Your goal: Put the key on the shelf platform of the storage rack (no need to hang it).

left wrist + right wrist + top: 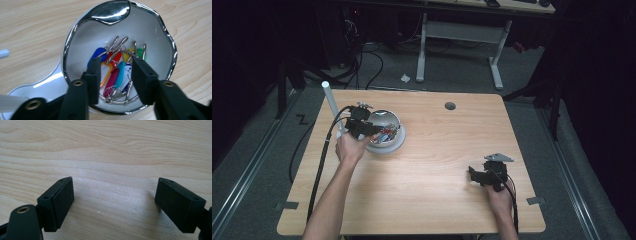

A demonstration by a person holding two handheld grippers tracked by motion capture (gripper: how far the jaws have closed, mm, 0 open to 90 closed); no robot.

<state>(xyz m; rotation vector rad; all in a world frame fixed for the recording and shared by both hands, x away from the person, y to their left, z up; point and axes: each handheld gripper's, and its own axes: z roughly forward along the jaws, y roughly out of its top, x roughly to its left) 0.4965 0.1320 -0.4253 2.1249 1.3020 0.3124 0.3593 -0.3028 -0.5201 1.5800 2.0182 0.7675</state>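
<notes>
At the near edge of the table (pixel 427 200), the right gripper (pixel 479 176) rests low over bare wood with its jaws spread wide and nothing between them. Farther in, toward the left side, the left gripper (pixel 113 72) hangs over the bowl (pixel 160 32), its jaws half spread and pressing on nothing. Between and below them lies the heap of key tags (pixel 115 72), coloured plastic tags on thin metal rings, at the bottom of the bowl. The tags look light and stiff, but the rings are loose and tangled, so lifting one tag would probably drag others along. The smooth plastic may slip; a hold across the flat body of one tag, or on a ring that stands up, seems safest. The bowl is shiny and probably slippery, so it may slide if pushed. Behind the bowl stands a white rod (pixel 331 102).
</notes>
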